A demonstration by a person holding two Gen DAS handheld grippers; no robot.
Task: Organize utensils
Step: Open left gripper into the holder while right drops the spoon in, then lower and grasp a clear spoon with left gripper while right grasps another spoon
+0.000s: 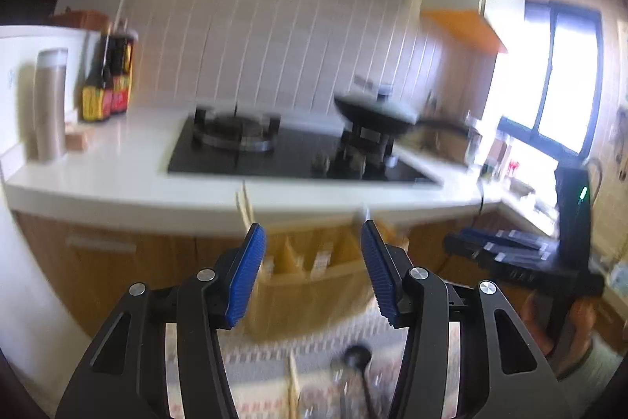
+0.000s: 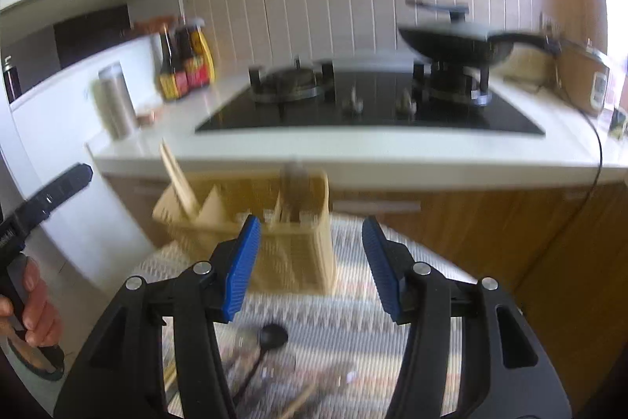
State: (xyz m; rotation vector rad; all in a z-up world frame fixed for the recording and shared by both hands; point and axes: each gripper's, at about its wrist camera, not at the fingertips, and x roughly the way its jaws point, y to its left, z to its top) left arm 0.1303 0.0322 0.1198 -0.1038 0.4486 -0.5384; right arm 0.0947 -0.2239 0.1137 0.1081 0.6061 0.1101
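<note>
A beige slotted utensil holder stands on a patterned mat, with wooden chopsticks and a metal utensil sticking up from it. It also shows in the left wrist view. A black spoon and other blurred utensils lie on the mat near me; the spoon also shows in the left wrist view. My left gripper is open and empty, above the mat facing the holder. My right gripper is open and empty, just right of the holder. The frames are motion-blurred.
Behind stands a white counter with a black gas hob, a black lidded pan, sauce bottles and a steel canister. Wooden cabinet fronts are below. A rice cooker sits at right.
</note>
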